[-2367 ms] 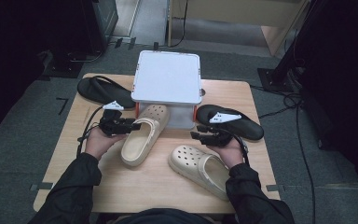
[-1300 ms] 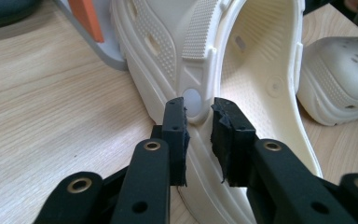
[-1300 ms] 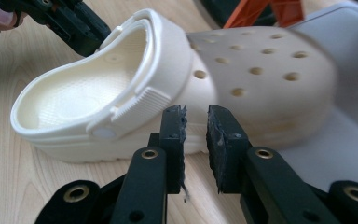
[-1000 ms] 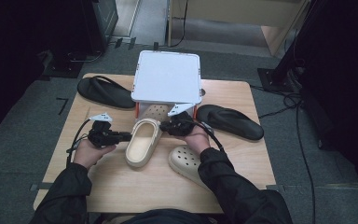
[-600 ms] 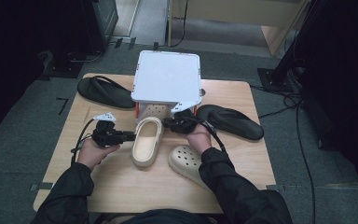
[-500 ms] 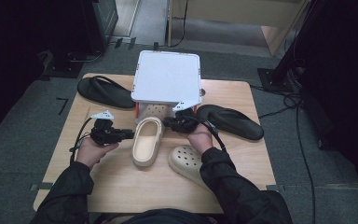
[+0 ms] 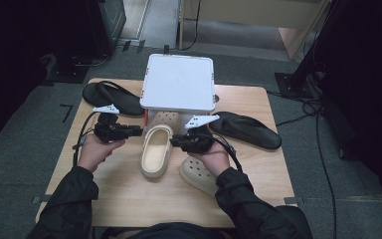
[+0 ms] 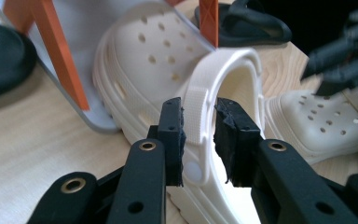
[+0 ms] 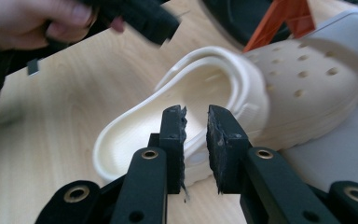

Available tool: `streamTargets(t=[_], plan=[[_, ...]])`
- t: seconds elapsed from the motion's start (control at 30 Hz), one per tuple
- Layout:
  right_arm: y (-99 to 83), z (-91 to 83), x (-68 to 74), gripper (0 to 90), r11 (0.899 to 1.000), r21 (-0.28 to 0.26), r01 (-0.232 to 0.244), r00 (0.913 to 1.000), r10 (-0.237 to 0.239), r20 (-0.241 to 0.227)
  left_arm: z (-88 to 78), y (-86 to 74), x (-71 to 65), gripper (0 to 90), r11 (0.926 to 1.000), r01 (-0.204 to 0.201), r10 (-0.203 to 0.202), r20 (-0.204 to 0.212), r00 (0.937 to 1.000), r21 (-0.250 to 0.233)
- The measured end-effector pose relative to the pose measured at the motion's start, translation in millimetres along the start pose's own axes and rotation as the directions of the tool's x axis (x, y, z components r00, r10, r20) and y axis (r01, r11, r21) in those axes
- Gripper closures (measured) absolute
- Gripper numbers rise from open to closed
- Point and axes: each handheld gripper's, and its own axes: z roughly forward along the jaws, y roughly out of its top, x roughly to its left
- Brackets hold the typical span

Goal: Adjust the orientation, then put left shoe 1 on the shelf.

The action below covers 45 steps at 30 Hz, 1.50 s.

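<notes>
A cream clog (image 7: 155, 154) lies on the wooden table (image 7: 129, 199), its toe tucked under a white shelf (image 7: 179, 82) on orange legs. My left gripper (image 7: 139, 131) is at the clog's left side. In the left gripper view its jaws have just been opening, and the heel strap (image 8: 196, 116) stands between them with a gap at the right pad. My right gripper (image 7: 173, 142) is at the clog's right side. Its jaws (image 9: 196, 140) have also just been opening, and the clog's side rim (image 9: 135, 116) lies just beyond the narrow gap.
A second cream clog (image 7: 199, 172) lies under the right hand, near the table's front right. One black flip-flop (image 7: 110, 94) rests at the back left, another (image 7: 251, 130) at the right. Bare wood stretches along the front edge.
The clog has been swung straight and pushed toe-first under the shelf. Both grippers have loosened from its sides and lifted a little.
</notes>
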Motion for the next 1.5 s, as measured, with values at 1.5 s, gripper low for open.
streamTargets(t=[1.5], plan=[[-48.2,34.7,84.0,79.9,0.996,0.075,0.043,0.9939,-0.035,-0.105,8.2,95.6,8.5,76.2,0.9899,-0.139,0.139,-0.02,0.9902,-0.028]])
